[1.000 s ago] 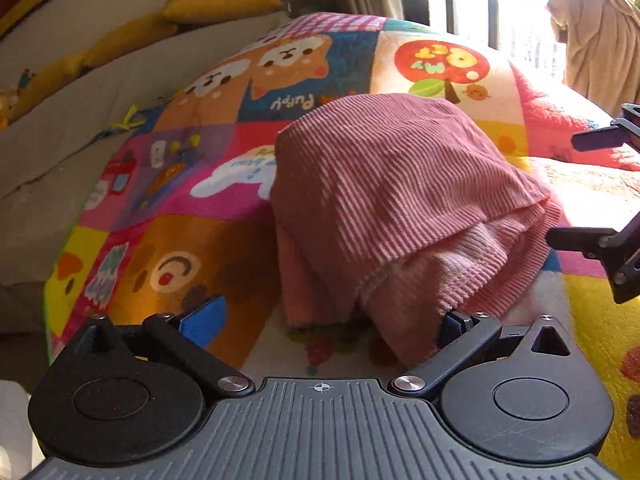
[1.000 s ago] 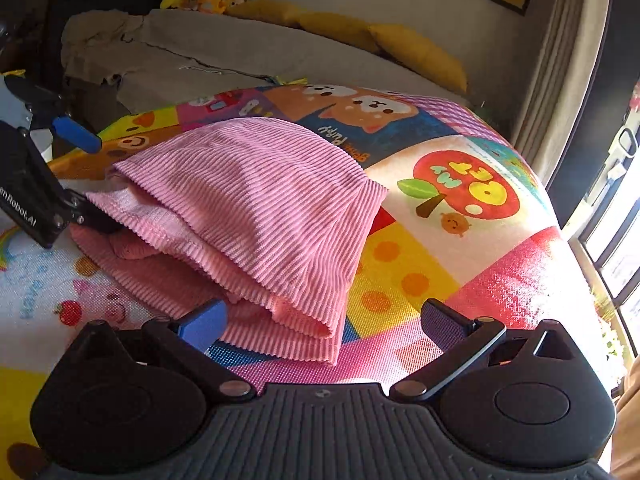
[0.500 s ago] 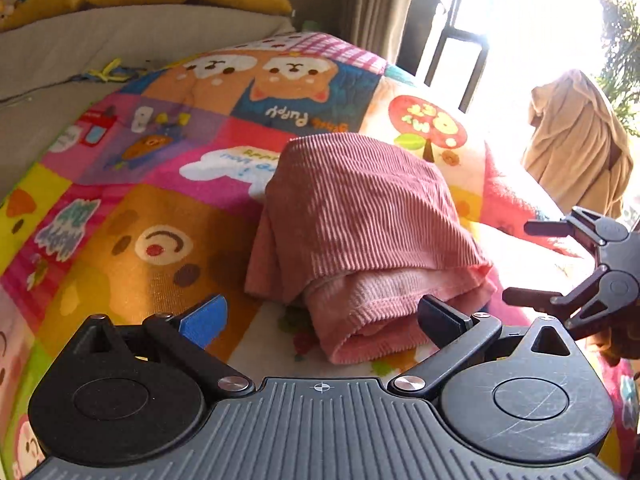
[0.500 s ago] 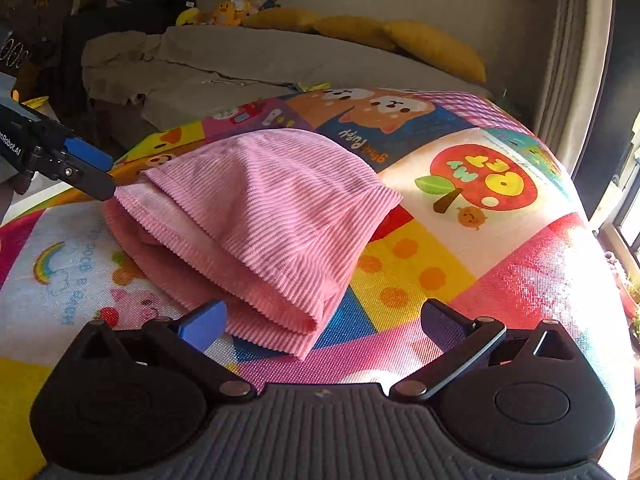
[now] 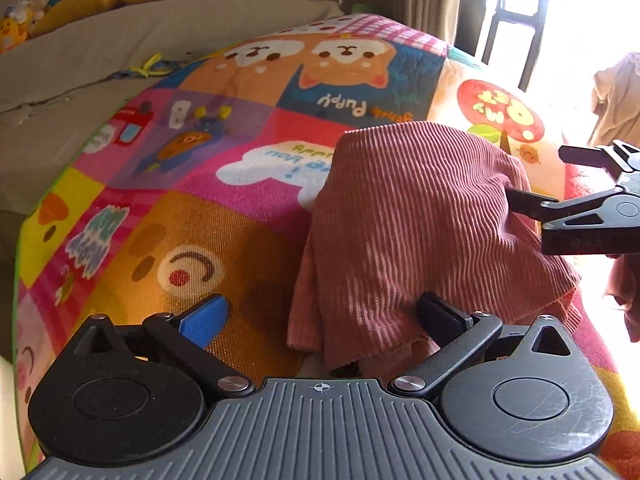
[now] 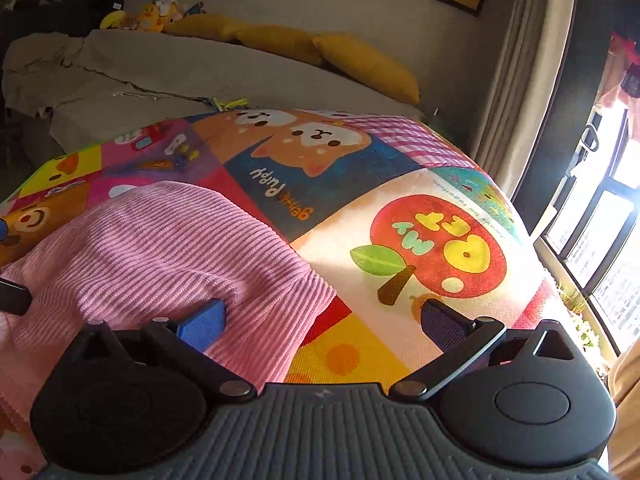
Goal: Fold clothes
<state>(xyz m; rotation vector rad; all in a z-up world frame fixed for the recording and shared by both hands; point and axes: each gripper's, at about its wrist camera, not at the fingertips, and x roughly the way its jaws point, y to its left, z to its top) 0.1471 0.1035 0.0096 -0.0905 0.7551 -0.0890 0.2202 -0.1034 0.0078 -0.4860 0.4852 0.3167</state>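
Left gripper (image 5: 322, 318): jaws spread wide, low and level, pointing forward.
Left fingers (image 5: 204, 322): blue-padded one on the left, black one on the right, well apart.
Right gripper (image 6: 320, 320): jaws spread wide, tilted down.
Right gripper, seen from left wrist (image 5: 538, 180): enters from the right edge, fingers apart, pointing left.
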